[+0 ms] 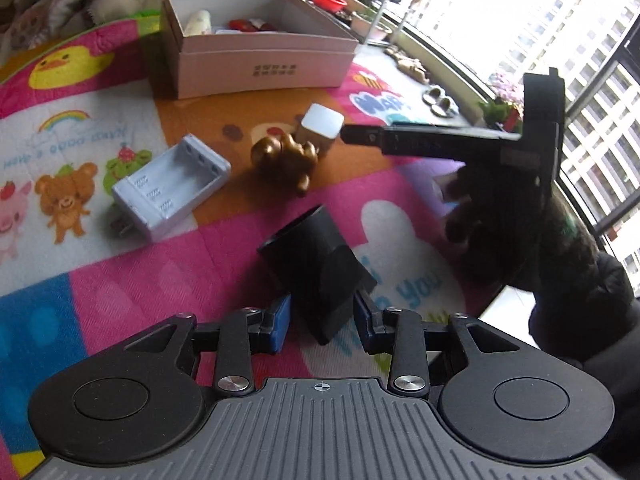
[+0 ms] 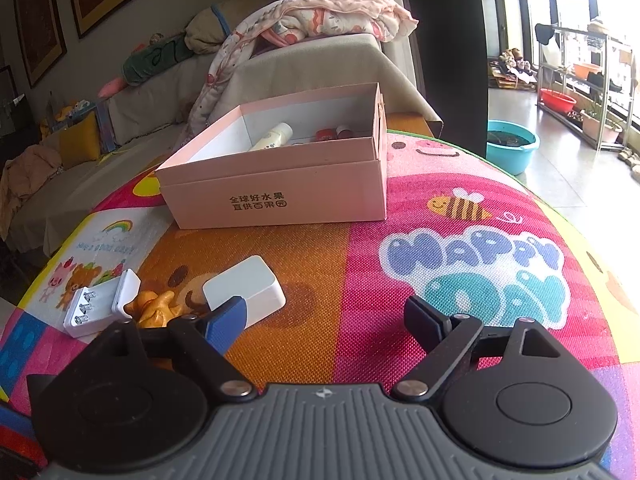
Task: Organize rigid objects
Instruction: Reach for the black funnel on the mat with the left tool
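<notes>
Though clamped in the left tool [image 1: 322, 314], the black object [image 1: 316, 264] stays unidentifiable.

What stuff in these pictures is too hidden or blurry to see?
- Pink box, right wrist view: its near wall hides most of the contents.
- Black object in the left gripper, left wrist view: dark and blurred; what it is stays unclear.
- Gold figurine, right wrist view: partly behind a right gripper finger.

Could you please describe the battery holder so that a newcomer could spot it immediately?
Start at the pink box on the mat. Nearer the camera and to the left lies the battery holder, beside a golden figurine. Only it is an open white tray with coiled springs inside.
</notes>
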A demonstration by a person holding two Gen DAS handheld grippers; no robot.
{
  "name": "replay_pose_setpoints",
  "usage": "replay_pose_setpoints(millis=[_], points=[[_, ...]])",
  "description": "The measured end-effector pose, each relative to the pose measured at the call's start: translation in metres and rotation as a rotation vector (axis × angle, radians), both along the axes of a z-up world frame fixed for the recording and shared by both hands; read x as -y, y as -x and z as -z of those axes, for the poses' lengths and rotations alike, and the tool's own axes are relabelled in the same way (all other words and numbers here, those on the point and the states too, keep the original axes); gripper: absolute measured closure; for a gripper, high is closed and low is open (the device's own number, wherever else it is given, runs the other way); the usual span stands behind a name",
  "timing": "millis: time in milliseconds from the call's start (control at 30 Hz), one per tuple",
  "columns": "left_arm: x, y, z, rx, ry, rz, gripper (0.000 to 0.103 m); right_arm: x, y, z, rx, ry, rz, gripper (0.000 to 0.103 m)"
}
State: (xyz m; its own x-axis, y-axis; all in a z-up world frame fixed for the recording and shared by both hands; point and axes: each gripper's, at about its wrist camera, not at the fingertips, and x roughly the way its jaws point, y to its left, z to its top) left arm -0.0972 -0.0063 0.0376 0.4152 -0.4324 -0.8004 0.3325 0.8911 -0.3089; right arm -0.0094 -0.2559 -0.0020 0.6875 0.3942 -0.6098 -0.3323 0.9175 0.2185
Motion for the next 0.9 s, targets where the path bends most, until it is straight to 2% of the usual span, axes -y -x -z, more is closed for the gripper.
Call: replay_pose_setpoints(millis=[167,233,333,433,600,733,900], points=[[0.025,-0.031,0.002,0.064,-0.019,-0.059,0.061,0.002,0.0,0.0,-0.001,-0.016,0.002,0.017],[0.034,-0.036,0.005,0.075,-0.015,-0.056,0.06,0.004,0.0,0.0,-0.001,-0.023,0.002,0.017],[0.047,-0.036,0.008,0.106,-0.06,-0.026,0.054,0.006,0.0,0.001,-0.003,-0.037,0.003,0.016],[0.056,-0.038,0.011,0.129,-0.086,-0.024,0.054,0.007,-0.001,0.001,-0.004,-0.046,0.004,0.016],[0.056,-0.045,0.013,0.169,-0.052,-0.058,0.055,0.01,-0.001,0.001,-0.007,-0.069,0.007,0.016],[0.059,-0.058,0.017,0.203,-0.051,-0.1,0.055,0.01,-0.002,0.001,-0.007,-0.069,0.008,0.016],[0.063,-0.073,0.024,0.244,-0.068,-0.105,0.053,0.012,-0.001,0.001,-0.01,-0.084,0.011,0.016]])
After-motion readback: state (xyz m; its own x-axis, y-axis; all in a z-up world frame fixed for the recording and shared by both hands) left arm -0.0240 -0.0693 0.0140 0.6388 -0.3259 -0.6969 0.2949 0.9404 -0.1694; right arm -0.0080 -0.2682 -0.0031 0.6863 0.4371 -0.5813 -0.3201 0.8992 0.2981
